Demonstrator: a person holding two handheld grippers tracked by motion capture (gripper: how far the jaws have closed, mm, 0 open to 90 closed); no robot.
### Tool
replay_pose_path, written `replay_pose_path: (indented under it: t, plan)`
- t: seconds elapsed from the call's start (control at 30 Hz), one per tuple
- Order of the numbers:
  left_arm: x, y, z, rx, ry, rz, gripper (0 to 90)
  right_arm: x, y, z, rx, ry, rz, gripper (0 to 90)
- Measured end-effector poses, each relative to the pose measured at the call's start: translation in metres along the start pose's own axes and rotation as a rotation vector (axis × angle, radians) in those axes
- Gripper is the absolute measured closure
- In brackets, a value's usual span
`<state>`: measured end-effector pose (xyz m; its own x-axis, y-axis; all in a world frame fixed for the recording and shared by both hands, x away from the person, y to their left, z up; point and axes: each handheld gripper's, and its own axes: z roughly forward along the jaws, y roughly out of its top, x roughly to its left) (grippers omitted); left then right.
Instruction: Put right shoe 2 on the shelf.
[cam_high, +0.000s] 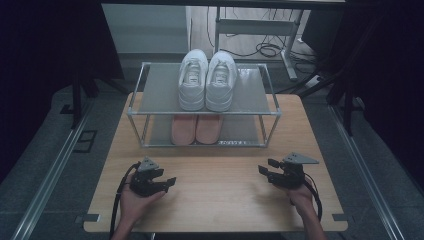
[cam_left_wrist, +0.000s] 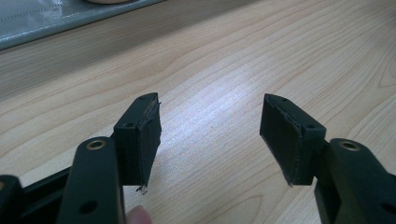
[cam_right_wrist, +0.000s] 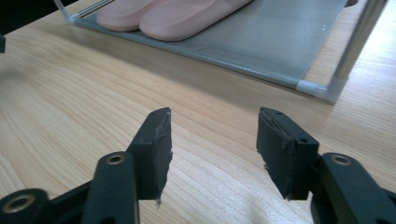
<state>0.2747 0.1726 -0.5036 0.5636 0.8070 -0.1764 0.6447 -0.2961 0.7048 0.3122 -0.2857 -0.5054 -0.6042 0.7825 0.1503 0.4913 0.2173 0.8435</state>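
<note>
Grippers rest low near table's (cam_high: 215, 210) front edge, left gripper (cam_high: 170, 182) by front-left corner, right gripper (cam_high: 263, 168) by front-right, both with jaws spread apart and nothing between. Shoe rack (cam_high: 137, 107) stands toward far edge: 2 white sneakers (cam_high: 207, 80) on top shelf, 2 pink slippers (cam_high: 196, 129) on bottom shelf.

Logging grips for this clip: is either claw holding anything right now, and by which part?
Nothing is held. The left claw and right claw both stand open with only bare wooden table between their jaws, short of the shoe rack.
</note>
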Motion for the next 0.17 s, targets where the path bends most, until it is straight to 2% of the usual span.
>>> replay_pose_path:
  t: [0.17]
  plan:
    - [0.0005, 0.0002, -0.0003, -0.005, 0.000, -0.001, 38.6, 0.0005, -0.0018, -0.0017, -0.007, -0.028, 0.015, 36.5]
